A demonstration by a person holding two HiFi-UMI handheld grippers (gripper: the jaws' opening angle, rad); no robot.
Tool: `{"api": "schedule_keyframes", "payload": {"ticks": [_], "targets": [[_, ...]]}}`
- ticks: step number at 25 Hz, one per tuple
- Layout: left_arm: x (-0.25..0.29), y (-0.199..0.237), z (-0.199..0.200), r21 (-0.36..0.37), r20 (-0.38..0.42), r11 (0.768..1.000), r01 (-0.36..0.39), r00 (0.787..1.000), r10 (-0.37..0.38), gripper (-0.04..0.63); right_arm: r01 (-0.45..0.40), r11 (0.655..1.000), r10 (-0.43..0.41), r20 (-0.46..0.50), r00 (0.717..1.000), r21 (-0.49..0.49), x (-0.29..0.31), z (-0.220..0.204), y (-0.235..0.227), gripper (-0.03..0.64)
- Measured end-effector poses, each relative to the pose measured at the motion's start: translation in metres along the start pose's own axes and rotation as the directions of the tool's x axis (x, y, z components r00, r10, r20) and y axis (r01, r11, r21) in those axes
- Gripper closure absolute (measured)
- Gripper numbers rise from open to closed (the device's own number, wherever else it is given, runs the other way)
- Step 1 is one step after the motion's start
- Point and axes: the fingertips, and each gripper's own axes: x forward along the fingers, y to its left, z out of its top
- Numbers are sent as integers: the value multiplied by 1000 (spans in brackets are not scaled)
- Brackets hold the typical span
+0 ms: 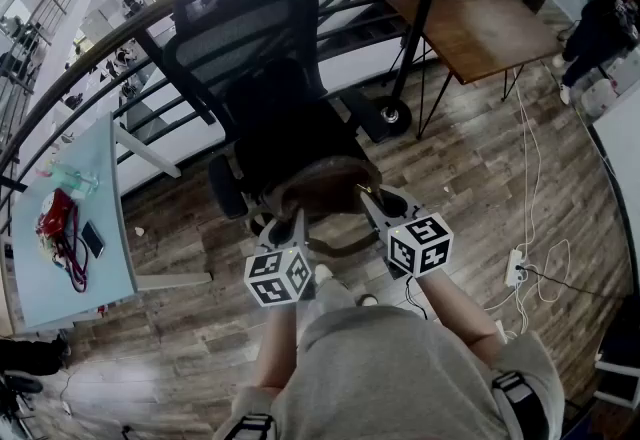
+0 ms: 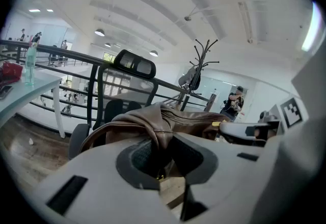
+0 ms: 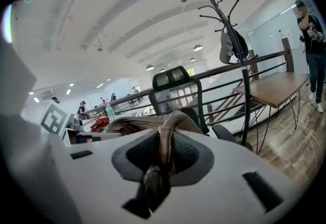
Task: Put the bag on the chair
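A brown leather bag (image 1: pixel 322 186) hangs between my two grippers, in front of the seat of a black mesh office chair (image 1: pixel 250 48); whether it touches the seat I cannot tell. My left gripper (image 1: pixel 298 221) is shut on the bag's left end, where folded leather (image 2: pixel 165 126) is pinched between the jaws. My right gripper (image 1: pixel 369 199) is shut on the right end, with a brown strap (image 3: pixel 164 157) running down between the pads. The chair's headrest (image 2: pixel 134 64) and back (image 3: pixel 175 88) rise behind the bag in both gripper views.
A pale blue table (image 1: pixel 40 278) with a red item and a phone stands at the left. A wooden table (image 1: pixel 480 28) and a coat stand (image 1: pixel 420 18) sit behind the chair by a curved railing. A power strip (image 1: pixel 516 268) with cables lies on the floor at the right. A person (image 1: pixel 600 28) stands far right.
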Motion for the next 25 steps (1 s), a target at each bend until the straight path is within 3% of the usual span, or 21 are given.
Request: {"api": "schedule_keyframes", "payload": {"ticks": [10,25], "targets": [[-59,-42,-40,-29,-11,997,-73,997,73,541,-41,998,41,-2,999,-54,-72,-28,21,557],[-89,-63,-54,-28,37,997,-78,996,79,541,-65,995,66,18,998,-72,-107,-36,30,555]]}}
